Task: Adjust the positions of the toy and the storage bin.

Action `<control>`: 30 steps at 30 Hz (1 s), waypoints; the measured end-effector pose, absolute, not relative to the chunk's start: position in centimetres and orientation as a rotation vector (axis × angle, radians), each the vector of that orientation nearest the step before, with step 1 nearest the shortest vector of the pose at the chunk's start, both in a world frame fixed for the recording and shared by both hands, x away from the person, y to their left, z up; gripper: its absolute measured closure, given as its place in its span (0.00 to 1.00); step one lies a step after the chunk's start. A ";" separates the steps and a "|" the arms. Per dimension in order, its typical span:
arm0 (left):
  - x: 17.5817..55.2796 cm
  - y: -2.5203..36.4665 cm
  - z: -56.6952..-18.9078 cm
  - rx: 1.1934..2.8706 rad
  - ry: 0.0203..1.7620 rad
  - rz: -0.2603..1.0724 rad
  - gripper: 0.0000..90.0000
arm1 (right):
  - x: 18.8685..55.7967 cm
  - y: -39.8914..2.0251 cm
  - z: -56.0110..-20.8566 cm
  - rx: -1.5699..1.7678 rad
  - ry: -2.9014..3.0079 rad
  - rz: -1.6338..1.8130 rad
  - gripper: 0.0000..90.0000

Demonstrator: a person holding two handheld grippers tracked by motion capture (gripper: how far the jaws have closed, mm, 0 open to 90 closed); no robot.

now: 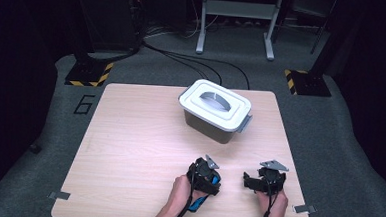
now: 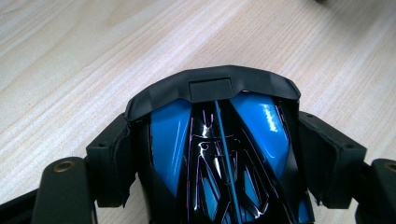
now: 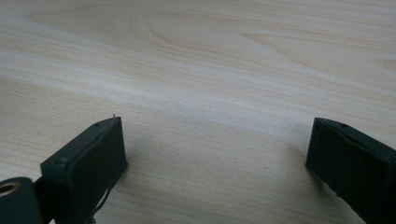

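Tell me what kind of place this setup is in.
Probably a lab or recording studio, not a home. A bare wooden table stands on grey carpet amid dark surroundings, yellow-and-black striped stand bases flank it, cables run across the floor, and a floor marking "6" labels the station.

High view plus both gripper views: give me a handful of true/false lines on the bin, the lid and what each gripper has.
1. The left gripper is clamped on a blue and black object. True; its jaws press the object's two sides in the left gripper view.
2. The right gripper holds a small block. False; its jaws stand wide apart with only bare table between them.
3. The container has its white lid on. True.
4. The container sits at the table's near edge, between the two hands. False; it stands toward the far side, well ahead of both grippers.
5. The lid is solid white all over. False; a curved grey opening or handle shows in its middle.
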State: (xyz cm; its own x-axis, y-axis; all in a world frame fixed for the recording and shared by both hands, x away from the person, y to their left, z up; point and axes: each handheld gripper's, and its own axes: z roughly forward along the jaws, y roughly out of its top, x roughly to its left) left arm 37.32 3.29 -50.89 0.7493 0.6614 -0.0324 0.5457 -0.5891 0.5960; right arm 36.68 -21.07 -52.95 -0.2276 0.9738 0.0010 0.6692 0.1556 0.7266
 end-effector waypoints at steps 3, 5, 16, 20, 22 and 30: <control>37.1 3.4 -50.7 2.342 0.886 0.262 0.26 | 36.7 -21.1 -52.9 1.558 1.962 0.848 0.04; 36.9 3.6 -50.4 2.319 0.876 0.268 0.27 | 36.6 -21.1 -52.9 1.567 1.959 0.846 0.05; 35.6 7.0 -48.6 2.072 0.857 0.272 0.27 | 36.7 -21.1 -52.9 1.559 1.959 0.847 0.05; 35.2 8.6 -47.9 2.000 0.859 0.270 0.27 | 36.6 -21.0 -52.9 1.571 1.957 0.842 0.05; 35.1 8.9 -47.7 1.984 0.860 0.275 0.27 | 36.6 -21.0 -52.9 1.570 1.957 0.841 0.05; 34.8 11.8 -45.9 1.920 0.871 0.295 0.28 | 36.6 -21.0 -52.9 1.571 1.955 0.839 0.05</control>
State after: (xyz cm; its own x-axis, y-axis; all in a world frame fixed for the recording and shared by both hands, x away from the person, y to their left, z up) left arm 34.82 11.80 -45.93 0.7143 0.6822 -0.1559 0.4468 -0.2732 0.8519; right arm 36.63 -21.03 -52.90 -0.2159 0.9764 0.0021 0.6739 0.1475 0.7239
